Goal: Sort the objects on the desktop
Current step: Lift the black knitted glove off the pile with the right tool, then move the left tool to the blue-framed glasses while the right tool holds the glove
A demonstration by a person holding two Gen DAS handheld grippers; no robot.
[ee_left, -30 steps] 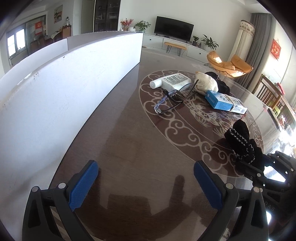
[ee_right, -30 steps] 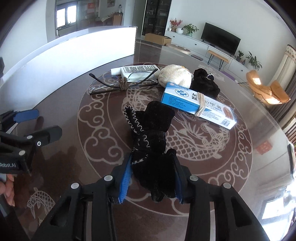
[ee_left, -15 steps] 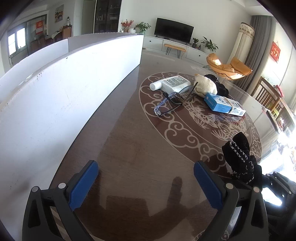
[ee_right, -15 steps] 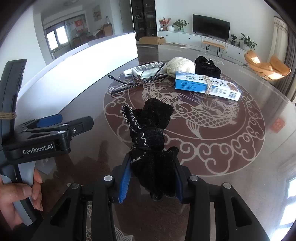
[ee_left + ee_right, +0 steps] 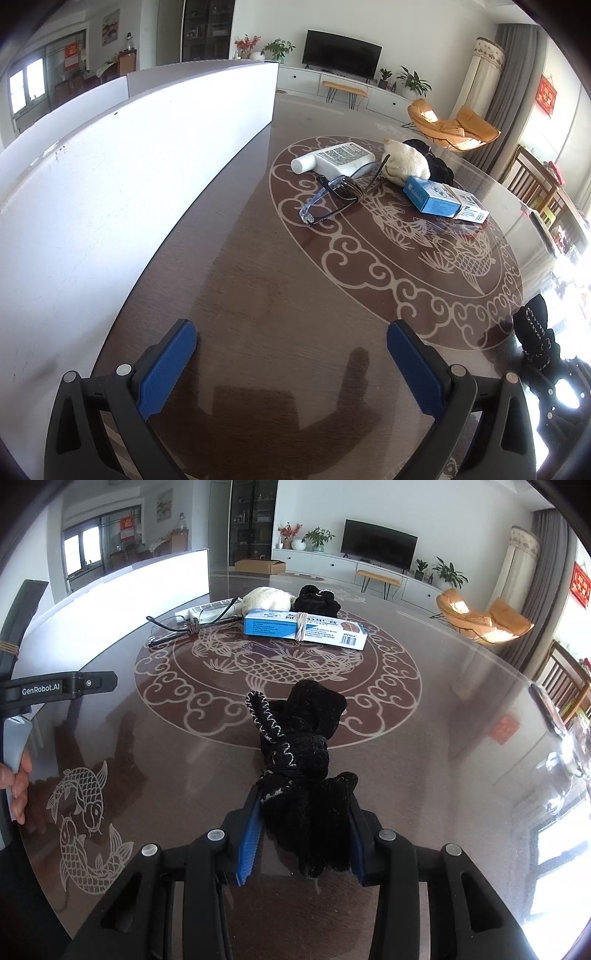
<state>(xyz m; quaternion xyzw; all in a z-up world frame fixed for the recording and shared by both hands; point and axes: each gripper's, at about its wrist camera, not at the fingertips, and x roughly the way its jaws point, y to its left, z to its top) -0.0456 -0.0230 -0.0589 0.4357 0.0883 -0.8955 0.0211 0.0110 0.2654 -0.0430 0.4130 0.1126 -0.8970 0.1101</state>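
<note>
Right tool (image 5: 301, 834) clenched on the tied end of a black glove (image 5: 303, 753), held above the desk (image 5: 424, 775) near its front edge; left tool (image 5: 291, 369) spread and empty; the limp bundle could slip out if swung.

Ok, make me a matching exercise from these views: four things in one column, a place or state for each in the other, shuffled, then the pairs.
Things
1. black glove bundle
2. blue box
3. glasses
4. left tongs

Places or states
A. open, nothing between the pads
B. lying on the table with a rubber band round its middle
C. clamped in the right tongs
D. lying beside the white tube, tied with a band

Pairs: 1-C, 2-B, 3-D, 4-A
</note>
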